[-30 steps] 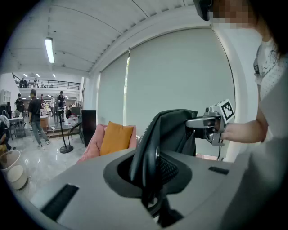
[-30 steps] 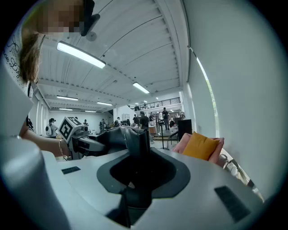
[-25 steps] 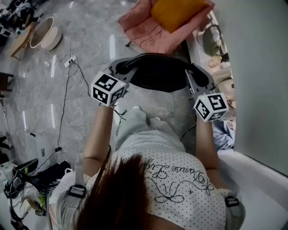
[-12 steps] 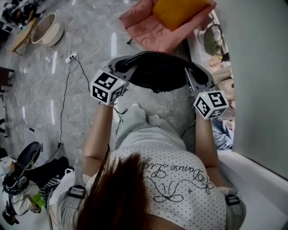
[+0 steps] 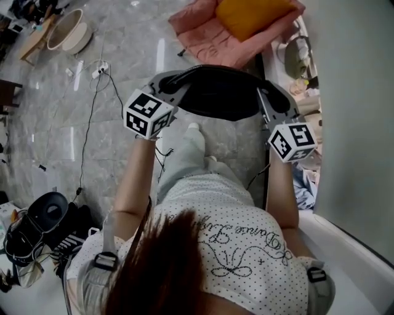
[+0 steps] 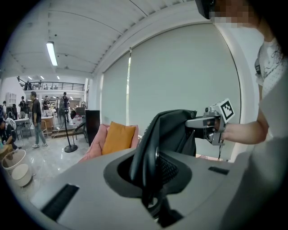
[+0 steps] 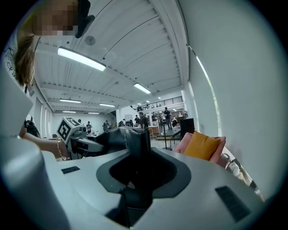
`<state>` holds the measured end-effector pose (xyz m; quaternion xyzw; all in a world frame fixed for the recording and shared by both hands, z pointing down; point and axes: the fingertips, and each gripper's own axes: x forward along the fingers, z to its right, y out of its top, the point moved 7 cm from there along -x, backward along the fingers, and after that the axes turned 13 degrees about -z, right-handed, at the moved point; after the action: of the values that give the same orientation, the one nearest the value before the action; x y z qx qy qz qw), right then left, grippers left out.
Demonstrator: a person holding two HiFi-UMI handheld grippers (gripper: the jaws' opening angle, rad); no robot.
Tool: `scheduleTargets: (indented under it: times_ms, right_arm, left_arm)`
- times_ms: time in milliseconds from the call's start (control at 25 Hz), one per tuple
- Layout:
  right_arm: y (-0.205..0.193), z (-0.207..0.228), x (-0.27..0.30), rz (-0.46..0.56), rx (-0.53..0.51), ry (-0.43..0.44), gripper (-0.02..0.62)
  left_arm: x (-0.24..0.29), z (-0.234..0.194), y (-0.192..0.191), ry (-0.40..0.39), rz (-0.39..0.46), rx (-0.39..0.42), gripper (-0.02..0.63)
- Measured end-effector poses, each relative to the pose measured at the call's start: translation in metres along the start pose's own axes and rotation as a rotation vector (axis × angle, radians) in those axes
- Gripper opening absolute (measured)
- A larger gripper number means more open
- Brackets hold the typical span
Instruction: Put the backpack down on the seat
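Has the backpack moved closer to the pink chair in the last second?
No. In the head view the backpack lines up with the near edge of the pink chair just as before; the whole view merely shifted.

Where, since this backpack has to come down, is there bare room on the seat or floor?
The pink seat is bare on its near left part; the orange cushion fills the rest. The floor between seat, basins and cable is free. Crowded: the clutter by the wall and the gear at lower left.
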<state>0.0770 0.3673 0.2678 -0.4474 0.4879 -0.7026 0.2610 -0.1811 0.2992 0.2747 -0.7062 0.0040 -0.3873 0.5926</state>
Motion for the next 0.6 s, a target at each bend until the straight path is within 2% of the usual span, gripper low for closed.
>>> scheduleTargets:
  times_ms: [320,600]
  right_arm:
    - [0.015,0.029,0.046,-0.006,0.009,-0.025,0.104]
    - [0.066,0.059,0.142,-0.014,0.012,-0.053,0.104]
  left_arm:
    - [0.037,-0.048,0.013,-0.025,0.001,0.004,0.048]
    - [0.074,-0.156,0.042,-0.053,0.012,0.006,0.046]
